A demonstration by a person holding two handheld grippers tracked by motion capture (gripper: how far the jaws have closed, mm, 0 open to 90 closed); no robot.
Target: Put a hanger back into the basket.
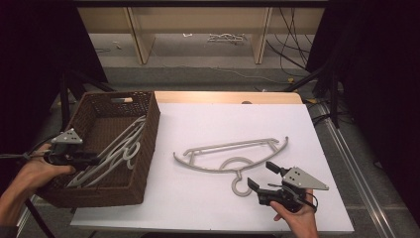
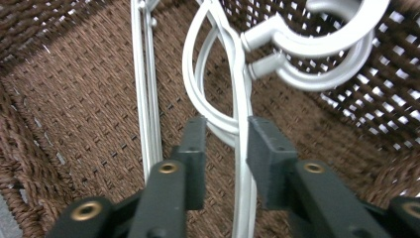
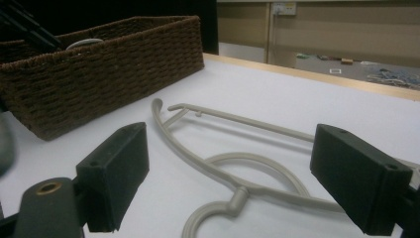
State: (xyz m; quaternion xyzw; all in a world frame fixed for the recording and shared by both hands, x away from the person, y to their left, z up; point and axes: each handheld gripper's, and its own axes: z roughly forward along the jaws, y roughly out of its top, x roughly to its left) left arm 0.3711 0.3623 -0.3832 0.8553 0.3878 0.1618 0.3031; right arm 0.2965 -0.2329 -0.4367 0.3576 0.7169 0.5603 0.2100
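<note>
Inside basket [image 2: 74, 89], hangers [image 2: 237, 99] seemingly unclamped.

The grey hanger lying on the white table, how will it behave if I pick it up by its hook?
The hanger looks like thin moulded plastic, so probably light and fairly stiff. Held by the hook, its wide curved arms would likely swing and tilt. It lies flat, so it shouldn't roll; on the smooth table it may slide.

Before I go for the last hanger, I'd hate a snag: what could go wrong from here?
1. The left tongs stand slightly open around a hanger in the basket; pulling back could drag it against the wicker basket.
2. The hanger on the table lies flat, so the open right tongs may push it instead of gripping.
3. Its hook could catch a pad.
</note>
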